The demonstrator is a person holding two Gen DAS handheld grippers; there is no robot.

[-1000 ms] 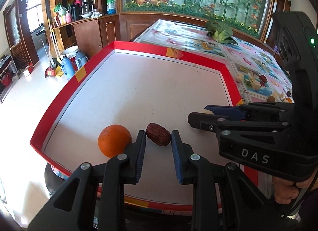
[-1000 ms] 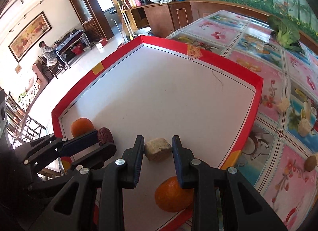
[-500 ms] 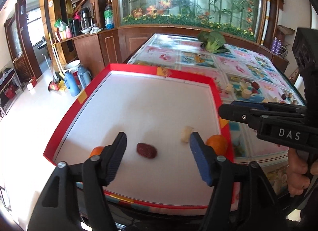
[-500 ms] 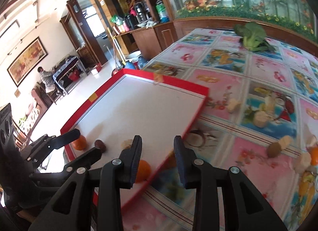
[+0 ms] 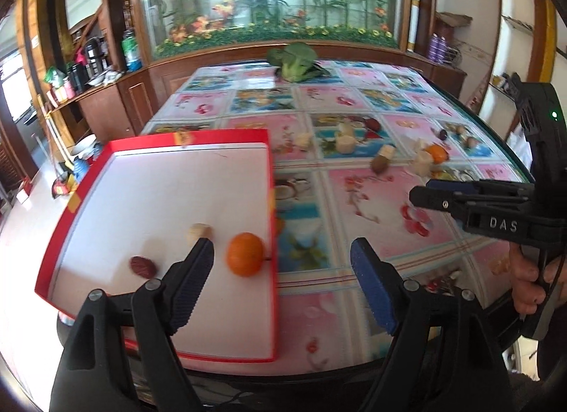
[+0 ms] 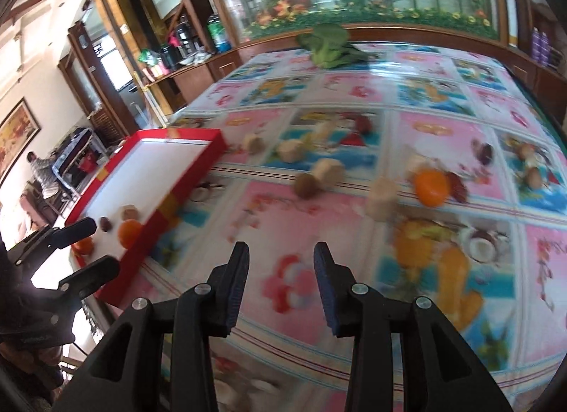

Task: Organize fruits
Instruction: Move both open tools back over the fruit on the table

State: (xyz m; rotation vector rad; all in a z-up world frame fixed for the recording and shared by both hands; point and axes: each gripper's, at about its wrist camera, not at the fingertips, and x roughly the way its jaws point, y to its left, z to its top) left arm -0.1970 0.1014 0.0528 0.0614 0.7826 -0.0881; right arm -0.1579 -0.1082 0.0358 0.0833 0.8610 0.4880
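A red-rimmed white tray (image 5: 272, 199) lies at the table's left and holds an orange (image 5: 245, 253), a dark red date (image 5: 142, 266) and a pale chunk (image 5: 199, 231). My left gripper (image 5: 281, 252) hangs above the tray's right rim, its jaws opening wide and gripping nothing. My right gripper (image 6: 280, 252) hovers over the flowered tablecloth right of the tray (image 6: 184, 181), its jaws opening with nothing between them. Ahead of it lie a loose orange (image 6: 430, 187), a brown fruit (image 6: 306, 185) and pale chunks (image 6: 381, 196).
A green leafy vegetable (image 6: 327, 43) lies at the table's far edge, before a wooden-framed fish tank. More small fruits (image 5: 441, 134) are scattered at the right of the tablecloth. A second orange (image 6: 83, 245) sits in the tray's near left corner. A hand (image 5: 528, 284) holds the right gripper.
Both grippers let go and drew back from the tray, swinging right. The left jaws opened off the date, the right off the pale chunk; both pieces stayed in the tray.
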